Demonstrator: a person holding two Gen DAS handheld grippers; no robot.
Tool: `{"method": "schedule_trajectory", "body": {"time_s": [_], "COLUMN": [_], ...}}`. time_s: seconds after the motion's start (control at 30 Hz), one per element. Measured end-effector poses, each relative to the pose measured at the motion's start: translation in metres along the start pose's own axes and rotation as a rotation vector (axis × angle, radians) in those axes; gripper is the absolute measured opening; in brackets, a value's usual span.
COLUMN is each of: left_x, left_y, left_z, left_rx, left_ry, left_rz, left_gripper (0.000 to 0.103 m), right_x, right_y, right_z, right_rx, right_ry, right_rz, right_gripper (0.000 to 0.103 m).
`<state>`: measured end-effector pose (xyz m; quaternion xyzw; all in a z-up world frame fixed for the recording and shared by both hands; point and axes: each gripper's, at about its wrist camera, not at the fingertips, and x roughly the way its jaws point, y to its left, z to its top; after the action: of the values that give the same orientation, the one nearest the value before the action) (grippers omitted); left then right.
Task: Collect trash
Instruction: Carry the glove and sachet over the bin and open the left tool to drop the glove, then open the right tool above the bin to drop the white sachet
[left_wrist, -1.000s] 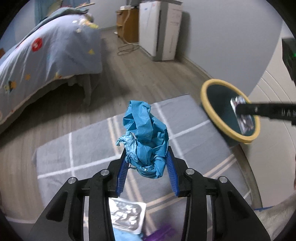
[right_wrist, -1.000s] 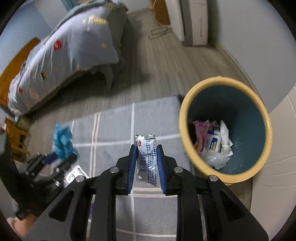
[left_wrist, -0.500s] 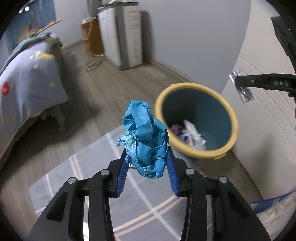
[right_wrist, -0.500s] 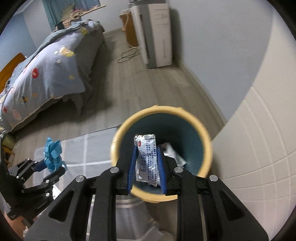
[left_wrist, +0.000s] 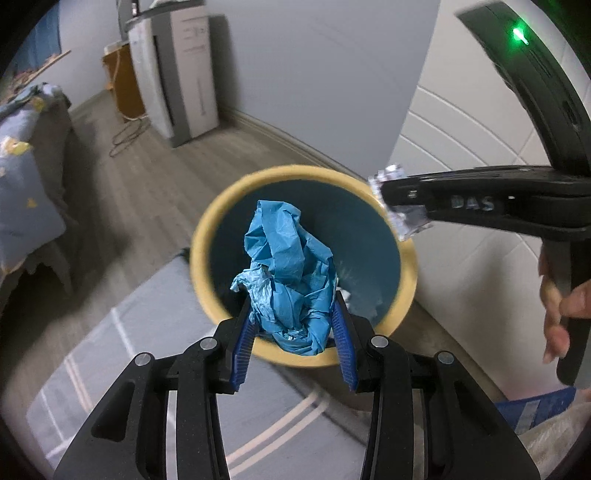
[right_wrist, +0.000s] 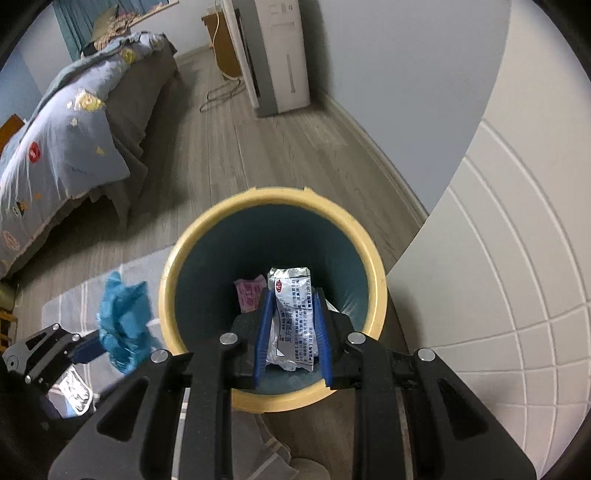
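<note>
My left gripper (left_wrist: 293, 325) is shut on a crumpled blue paper wad (left_wrist: 288, 273) and holds it over the near rim of a yellow-rimmed teal trash bin (left_wrist: 207, 236). My right gripper (right_wrist: 291, 325) is shut on a silver printed foil sachet (right_wrist: 293, 314) and holds it above the bin's opening (right_wrist: 376, 277). The right gripper with the sachet (left_wrist: 402, 206) shows at the bin's right rim in the left wrist view. The left gripper with the blue wad (right_wrist: 123, 321) shows left of the bin in the right wrist view. A pink packet (right_wrist: 249, 293) and white trash lie inside the bin.
The bin stands on wood floor beside a white panelled wall (right_wrist: 498, 258). A grey striped rug (left_wrist: 147, 350) lies in front, with a silver blister pack (right_wrist: 75, 391) on it. A bed (right_wrist: 66, 122) is at left, a white appliance (right_wrist: 280, 55) at the back.
Both grippers have moved closer to the bin. The blue wad now hangs over the bin's near rim, and the sachet sits lower over the opening.
</note>
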<state>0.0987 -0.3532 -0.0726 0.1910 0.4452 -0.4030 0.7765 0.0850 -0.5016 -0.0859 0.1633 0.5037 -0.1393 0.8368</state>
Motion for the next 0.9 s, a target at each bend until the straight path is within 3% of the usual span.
{"method": "schedule_trajectory", "body": {"time_s": [0.33, 0.57, 0.67, 0.7, 0.73, 0.8, 0.83, 0.9], "left_x": [0.040, 0.031, 0.027, 0.026, 0.026, 0.026, 0.027, 0.024], "left_y": [0.001, 0.029, 0.036, 0.037, 0.039, 0.042, 0.044, 0.045], "left_z": [-0.005, 0.008, 0.008, 0.008, 0.007, 0.004, 0.001, -0.003], "left_rx": [0.013, -0.073, -0.082, -0.084, -0.086, -0.096, -0.103, -0.111], "left_ry": [0.082, -0.007, -0.031, -0.040, -0.042, -0.038, -0.033, -0.032], "left_rz": [0.022, 0.049, 0.066, 0.073, 0.077, 0.079, 0.080, 0.084], "left_gripper": [0.041, 0.041, 0.053, 0.061, 0.068, 0.071, 0.075, 0.079], "right_x": [0.032, 0.018, 0.015, 0.017, 0.017, 0.018, 0.015, 0.012], "right_y": [-0.002, 0.001, 0.003, 0.006, 0.008, 0.012, 0.014, 0.016], "right_z": [-0.005, 0.000, 0.002, 0.001, 0.002, 0.002, 0.001, 0.002], "right_rx": [0.037, 0.043, 0.044, 0.035, 0.026, 0.005, -0.005, -0.013], "right_ry": [0.075, -0.006, -0.017, -0.010, -0.006, -0.007, -0.017, -0.032], "right_rz": [-0.008, 0.008, 0.021, 0.024, 0.021, 0.009, -0.002, -0.009], "right_gripper": [0.022, 0.022, 0.022, 0.023, 0.026, 0.045, 0.060, 0.068]}}
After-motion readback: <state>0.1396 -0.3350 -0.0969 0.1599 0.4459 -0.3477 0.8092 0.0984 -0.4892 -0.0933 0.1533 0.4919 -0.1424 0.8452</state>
